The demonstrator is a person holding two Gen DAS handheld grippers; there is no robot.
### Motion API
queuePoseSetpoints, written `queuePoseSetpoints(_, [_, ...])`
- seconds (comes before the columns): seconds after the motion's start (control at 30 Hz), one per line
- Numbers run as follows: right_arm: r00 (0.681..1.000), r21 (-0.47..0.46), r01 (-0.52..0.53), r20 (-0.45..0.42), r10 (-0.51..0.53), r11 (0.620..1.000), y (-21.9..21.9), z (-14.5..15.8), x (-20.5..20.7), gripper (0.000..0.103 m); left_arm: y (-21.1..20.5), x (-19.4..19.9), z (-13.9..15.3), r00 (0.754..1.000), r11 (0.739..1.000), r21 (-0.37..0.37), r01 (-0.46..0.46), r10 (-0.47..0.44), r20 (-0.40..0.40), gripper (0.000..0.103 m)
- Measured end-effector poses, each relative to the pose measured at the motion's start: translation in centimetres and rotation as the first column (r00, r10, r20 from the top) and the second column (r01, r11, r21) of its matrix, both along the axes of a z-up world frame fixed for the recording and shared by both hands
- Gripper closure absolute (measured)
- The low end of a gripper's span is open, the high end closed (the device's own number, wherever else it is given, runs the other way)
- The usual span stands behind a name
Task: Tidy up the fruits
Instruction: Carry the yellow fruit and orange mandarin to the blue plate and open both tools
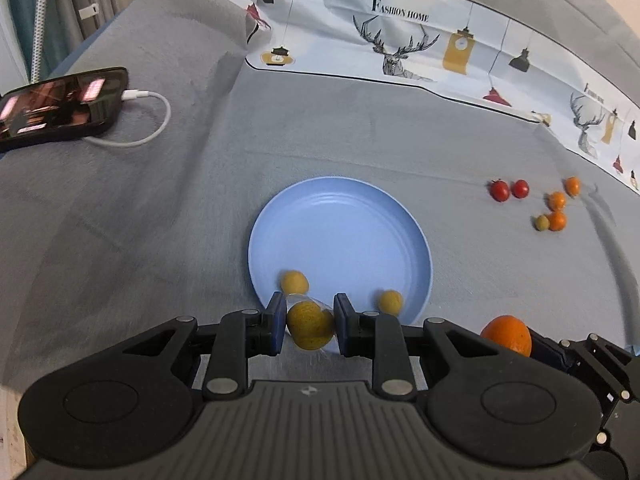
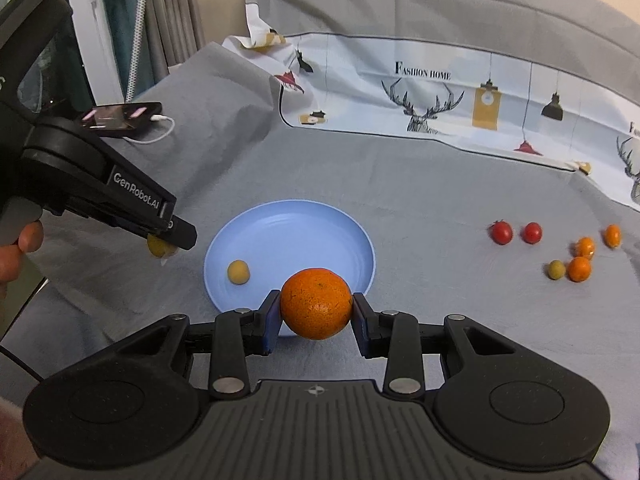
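Note:
My left gripper is shut on a small yellow fruit in clear film, held over the near rim of the blue plate. Two more small yellow fruits lie in the plate. My right gripper is shut on a large orange, hanging above the near edge of the plate. In the right wrist view the left gripper comes in from the left with its yellow fruit, just left of the plate.
On the grey cloth right of the plate lie two cherry tomatoes, three small oranges and a greenish fruit. A phone on a white cable lies far left. A printed cloth covers the back.

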State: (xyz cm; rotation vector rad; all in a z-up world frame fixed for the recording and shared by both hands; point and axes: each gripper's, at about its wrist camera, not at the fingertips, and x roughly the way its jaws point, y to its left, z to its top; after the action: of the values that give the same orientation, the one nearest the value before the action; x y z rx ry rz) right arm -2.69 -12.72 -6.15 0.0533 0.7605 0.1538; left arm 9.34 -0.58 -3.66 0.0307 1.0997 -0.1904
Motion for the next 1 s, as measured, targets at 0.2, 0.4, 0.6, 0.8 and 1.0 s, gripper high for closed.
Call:
queuePoseSetpoints(0.2, [0.999,0.002,-0.017,-0.038,0.017,1.000,0.2,-1.9,3.1,0.065,-0.8,3.4,-1.9,1.000,1.000,0.019,-0.002,0.002,-0.017,0.075])
queuePoseSetpoints(0.4, [0.996,-0.019,-0.022,-0.081,0.020,1.000,0.2,-4.3,6.2,0.065,-1.7,6.4,-4.4,1.000,0.999,0.044,-0.004,0.005,-0.027,0.075])
queuePoseSetpoints(0.6, [0.994,-0.035,-0.035,-0.103,0.031,0.999,0.8,-6.1,8.8,0.065,-2.1,8.7,-6.9,0.999,0.996,0.088,-0.008,0.012,-0.053,0.075])
queuePoseSetpoints(0.8, [0.994,-0.033,-0.051,-0.101,0.047,0.998,1.6,-6.8,10.5,0.058,-1.8,9.5,-7.1,0.999,0.996,0.090,-0.001,0.004,-0.033,0.048])
queuePoseSetpoints(1.0, [0.998,-0.057,-0.009,-0.060,0.005,0.998,0.9,-5.1,9.3,0.017,-1.1,6.1,-3.7,0.996,0.995,0.095,-0.009,0.000,0.093,0.000])
